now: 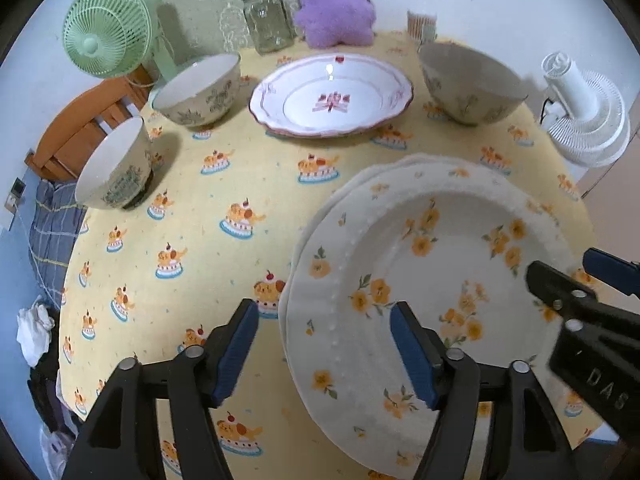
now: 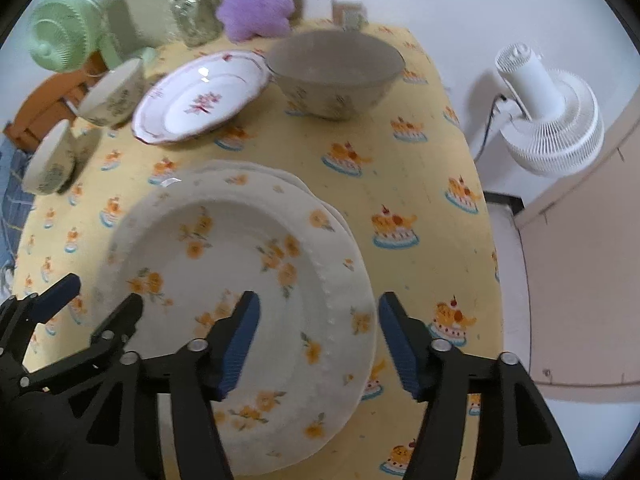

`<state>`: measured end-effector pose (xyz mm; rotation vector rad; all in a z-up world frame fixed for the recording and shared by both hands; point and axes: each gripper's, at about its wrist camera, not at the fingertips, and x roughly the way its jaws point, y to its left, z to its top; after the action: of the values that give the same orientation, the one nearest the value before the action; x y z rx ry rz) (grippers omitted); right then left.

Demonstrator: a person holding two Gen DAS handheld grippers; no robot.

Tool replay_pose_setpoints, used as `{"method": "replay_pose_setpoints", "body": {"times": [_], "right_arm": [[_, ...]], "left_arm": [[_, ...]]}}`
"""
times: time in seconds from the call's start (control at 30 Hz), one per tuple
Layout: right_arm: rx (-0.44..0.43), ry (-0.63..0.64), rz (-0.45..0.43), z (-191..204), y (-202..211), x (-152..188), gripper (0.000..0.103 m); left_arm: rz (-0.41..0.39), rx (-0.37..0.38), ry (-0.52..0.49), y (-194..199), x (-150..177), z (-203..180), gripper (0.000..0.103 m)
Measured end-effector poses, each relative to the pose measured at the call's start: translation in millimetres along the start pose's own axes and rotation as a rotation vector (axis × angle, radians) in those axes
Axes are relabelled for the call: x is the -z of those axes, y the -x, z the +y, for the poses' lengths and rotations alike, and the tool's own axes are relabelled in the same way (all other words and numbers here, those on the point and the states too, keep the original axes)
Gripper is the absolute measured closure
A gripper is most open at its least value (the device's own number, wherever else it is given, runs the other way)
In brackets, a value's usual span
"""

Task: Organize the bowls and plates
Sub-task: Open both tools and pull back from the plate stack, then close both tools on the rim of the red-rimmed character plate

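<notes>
A stack of white plates with orange flowers (image 1: pixel 432 280) (image 2: pixel 248 280) lies on the near part of the yellow tablecloth. My left gripper (image 1: pixel 324 352) is open, its jaws either side of the stack's left rim. My right gripper (image 2: pixel 318 344) is open, its jaws either side of the right rim. Each gripper shows in the other's view: the right one (image 1: pixel 576 284), the left one (image 2: pixel 104 300). A pink-trimmed plate (image 1: pixel 331 96) (image 2: pixel 202 98) sits at the back. A large bowl (image 1: pixel 472 84) (image 2: pixel 336 72) stands right of it, two smaller bowls (image 1: pixel 198 90) (image 1: pixel 114 164) to the left.
A green fan (image 1: pixel 106 30), a glass jar (image 1: pixel 268 20) and a purple plush (image 1: pixel 334 4) stand along the table's back edge. A white fan (image 2: pixel 548 120) stands on the floor off the right edge. A wooden chair (image 1: pixel 80 128) is at the left.
</notes>
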<state>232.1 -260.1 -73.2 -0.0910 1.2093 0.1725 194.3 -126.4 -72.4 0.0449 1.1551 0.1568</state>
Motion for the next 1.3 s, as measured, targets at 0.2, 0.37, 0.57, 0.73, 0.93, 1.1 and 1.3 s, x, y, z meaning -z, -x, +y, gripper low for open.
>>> {"method": "replay_pose_setpoints", "body": {"times": [0.2,0.37,0.57,0.73,0.93,1.1,1.3], "right_arm": [[0.002,-0.005,-0.061,26.5,21.7,-11.3,0.029],[0.035,-0.045,-0.091,48.2,32.5,-18.5,0.029],[0.046,-0.096,-0.128,68.6,38.9,-39.7,0.029],[0.030,-0.100,-0.125,77.0,29.0,-67.0,0.029],[-0.034,-0.083,-0.071,75.1,-2.2,-106.7,0.029],[-0.054,-0.051,-0.034,72.2,-30.6,-135.5,0.029],[-0.057,-0.052,-0.007,72.4,-57.9,-156.3,0.029]], "left_arm": [[-0.055,0.057,-0.028,14.4,-9.4,17.6,0.017],[-0.086,0.085,-0.039,19.1,-21.3,39.9,0.017],[-0.098,0.106,-0.025,14.0,-45.6,62.5,0.017],[-0.104,0.094,-0.007,2.4,-69.7,74.9,0.017],[-0.080,0.049,0.005,-23.0,-103.6,77.4,0.020],[-0.065,0.032,-0.012,-47.7,-127.8,74.4,0.020],[-0.043,0.017,-0.005,-77.3,-144.5,73.9,0.024]]}}
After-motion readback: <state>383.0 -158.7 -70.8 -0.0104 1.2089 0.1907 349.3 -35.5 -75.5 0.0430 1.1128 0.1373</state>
